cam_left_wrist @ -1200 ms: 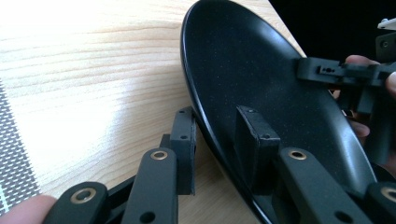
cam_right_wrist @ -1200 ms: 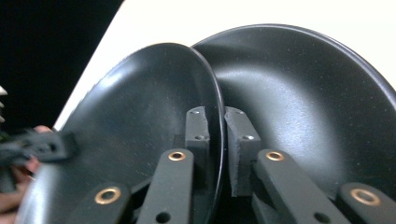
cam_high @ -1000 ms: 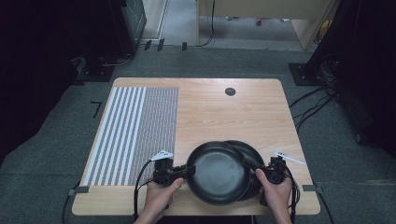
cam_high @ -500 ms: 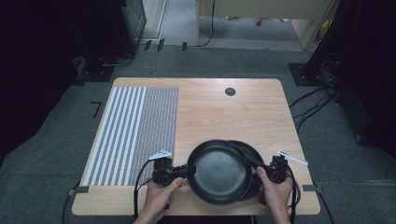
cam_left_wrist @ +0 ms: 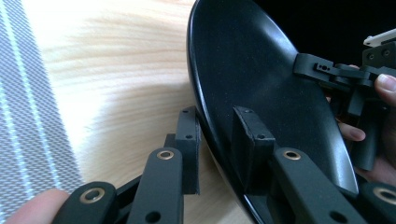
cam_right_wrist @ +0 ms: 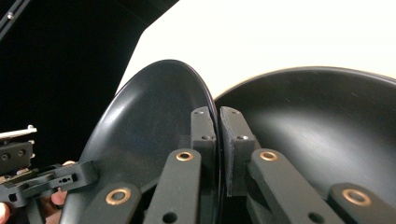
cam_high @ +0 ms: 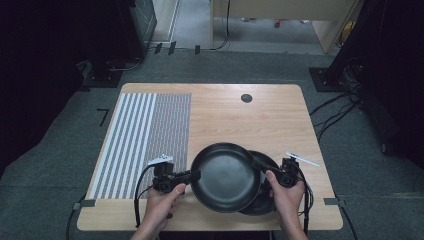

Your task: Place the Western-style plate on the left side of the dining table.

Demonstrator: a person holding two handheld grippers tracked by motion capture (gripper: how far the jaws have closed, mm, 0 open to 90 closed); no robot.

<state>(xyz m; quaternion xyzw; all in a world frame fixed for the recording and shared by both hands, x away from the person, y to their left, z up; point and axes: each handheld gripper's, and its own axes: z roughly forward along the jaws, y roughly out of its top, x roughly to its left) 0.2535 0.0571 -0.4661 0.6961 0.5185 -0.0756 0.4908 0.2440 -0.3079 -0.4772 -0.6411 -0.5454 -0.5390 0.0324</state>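
A black plate [cam_high: 222,176] hangs just above the table's near edge, held by its rim from both sides. My left gripper [cam_high: 196,174] is shut on its left rim; in the left gripper view the jaws [cam_left_wrist: 217,126] straddle the plate's edge [cam_left_wrist: 261,79]. My right gripper [cam_high: 256,164] is shut on the opposite rim, with the pads pressed tight on the edge [cam_right_wrist: 218,116] of the plate [cam_right_wrist: 149,140]. A second black plate [cam_high: 264,202] lies on the table beneath it, offset to the right, and also shows behind the right jaws [cam_right_wrist: 327,130].
The wooden table [cam_high: 235,120] carries a grey striped mat [cam_high: 145,135] on its left part and a small dark round hole [cam_high: 246,98] near the far edge. Cables trail from both grippers. Dark floor and cabinets surround the table.
Both hands have lifted the upper plate a little and carried it slightly left and away from the near edge, uncovering more of the lower plate.
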